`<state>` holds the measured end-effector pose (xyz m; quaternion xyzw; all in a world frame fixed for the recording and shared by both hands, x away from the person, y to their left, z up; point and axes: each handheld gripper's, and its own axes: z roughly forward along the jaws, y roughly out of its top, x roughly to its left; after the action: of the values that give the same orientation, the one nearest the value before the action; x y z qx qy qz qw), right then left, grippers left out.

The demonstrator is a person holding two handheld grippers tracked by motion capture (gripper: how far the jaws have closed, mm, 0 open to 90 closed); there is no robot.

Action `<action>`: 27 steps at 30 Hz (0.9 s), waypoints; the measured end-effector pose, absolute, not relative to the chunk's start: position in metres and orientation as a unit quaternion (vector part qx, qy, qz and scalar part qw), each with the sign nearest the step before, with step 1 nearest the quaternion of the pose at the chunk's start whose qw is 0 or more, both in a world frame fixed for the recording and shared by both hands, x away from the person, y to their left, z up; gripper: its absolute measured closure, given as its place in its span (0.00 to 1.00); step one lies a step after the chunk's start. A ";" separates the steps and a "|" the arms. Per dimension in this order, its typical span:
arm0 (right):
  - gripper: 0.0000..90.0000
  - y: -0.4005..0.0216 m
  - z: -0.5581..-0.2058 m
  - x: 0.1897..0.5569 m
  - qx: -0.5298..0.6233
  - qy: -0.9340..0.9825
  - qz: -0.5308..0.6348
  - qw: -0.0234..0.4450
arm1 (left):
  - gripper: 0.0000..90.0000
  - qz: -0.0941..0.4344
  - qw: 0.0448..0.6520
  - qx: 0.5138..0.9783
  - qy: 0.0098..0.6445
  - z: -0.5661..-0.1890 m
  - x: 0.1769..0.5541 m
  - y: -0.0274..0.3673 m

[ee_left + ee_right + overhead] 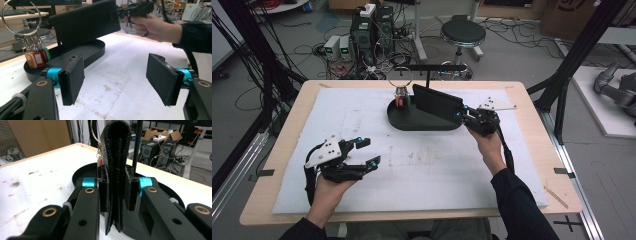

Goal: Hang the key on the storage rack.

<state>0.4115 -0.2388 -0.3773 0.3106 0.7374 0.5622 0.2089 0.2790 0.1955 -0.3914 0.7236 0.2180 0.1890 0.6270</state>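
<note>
A: At the right side of the mat, item one: right gripper [460, 114], jaws clamped on a black leather wallet [438, 105], held on edge and tilted, above the black tray [422, 123]. Seen along the jaws, the wallet [115, 165] stands upright between both pads.

B: Item two?

A: Left gripper [369, 152], near the mat's front left, jaws wide apart with nothing between them, well apart from the wallet.

B: Surroundings?

A: Key ring [20, 18] with coloured tags [37, 58], hanging over the tray's far end just behind the wallet. A thin black post [428, 77] rises from the tray's back. White mat [362, 185] on a wooden table [277, 165]. Beyond the table: a round stool [463, 34], computer towers [372, 30], loose cables on the floor.

B: Obstructions?

A: The key ring and post stand close to the wallet's far side.
</note>
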 end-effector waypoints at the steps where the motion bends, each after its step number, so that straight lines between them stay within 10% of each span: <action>1: 0.87 -0.237 -0.380 0.414 0.314 0.738 0.560 0.207 | 0.34 0.190 0.627 0.723 0.217 -0.391 0.279 0.196; 27: 0.87 -0.212 -0.411 0.459 0.313 0.746 0.552 0.201 | 0.34 0.188 0.635 0.718 0.214 -0.392 0.274 0.199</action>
<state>0.4594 -0.2123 -0.4113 0.3131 0.7464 0.5518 0.2009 0.2740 0.1991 -0.3919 0.7179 0.2144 0.1878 0.6351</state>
